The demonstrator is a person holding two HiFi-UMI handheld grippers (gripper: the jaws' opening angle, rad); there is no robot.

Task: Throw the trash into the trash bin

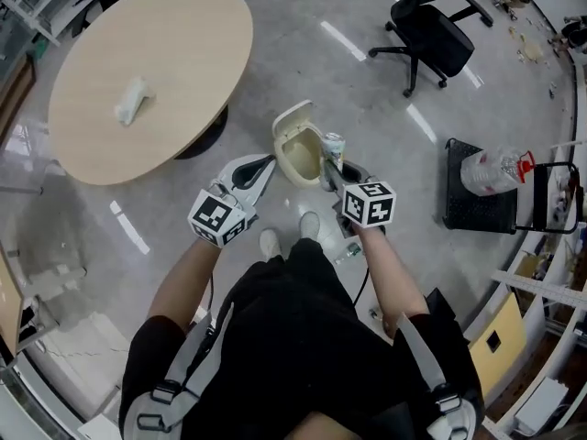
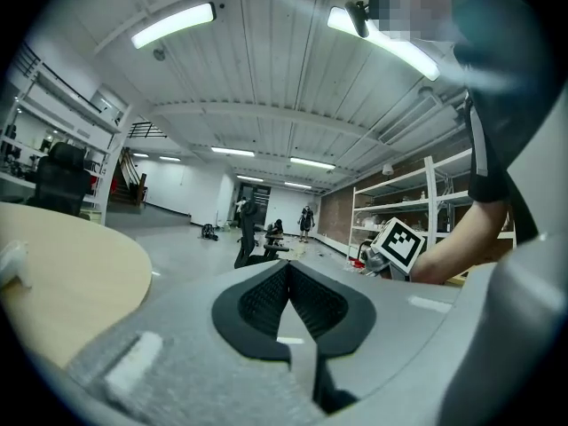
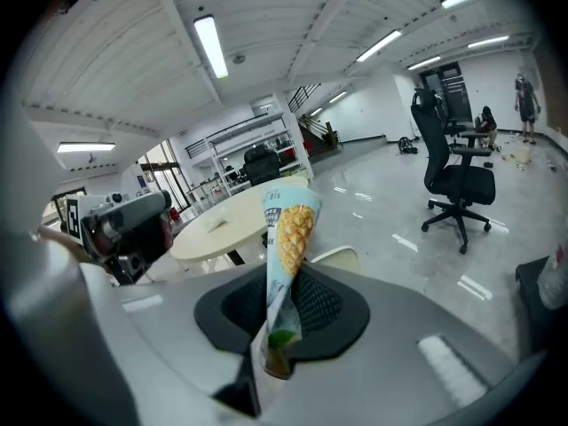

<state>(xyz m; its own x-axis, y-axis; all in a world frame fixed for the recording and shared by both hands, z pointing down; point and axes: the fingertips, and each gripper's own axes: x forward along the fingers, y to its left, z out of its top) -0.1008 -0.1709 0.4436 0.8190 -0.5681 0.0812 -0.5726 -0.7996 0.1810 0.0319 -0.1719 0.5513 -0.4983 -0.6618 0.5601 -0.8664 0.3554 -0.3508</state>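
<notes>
My right gripper (image 1: 327,167) is shut on a cone-shaped wrapper (image 3: 288,238) printed with a pineapple, which sticks up from between its jaws. In the head view the wrapper (image 1: 333,145) hangs at the right edge of a cream trash bin (image 1: 295,165) that stands on the floor with its lid swung open. Left of the bin, my left gripper (image 1: 264,166) points level towards it, with its pads (image 2: 266,295) closed together and nothing between them. A crumpled white scrap (image 1: 131,101) lies on the round wooden table (image 1: 183,53).
A black office chair (image 1: 431,30) stands at the back right. At the right, a black cart (image 1: 481,191) carries a plastic bottle, with shelving behind it. The person's shoes (image 1: 269,242) are just before the bin. The table's black foot is close to the bin's left.
</notes>
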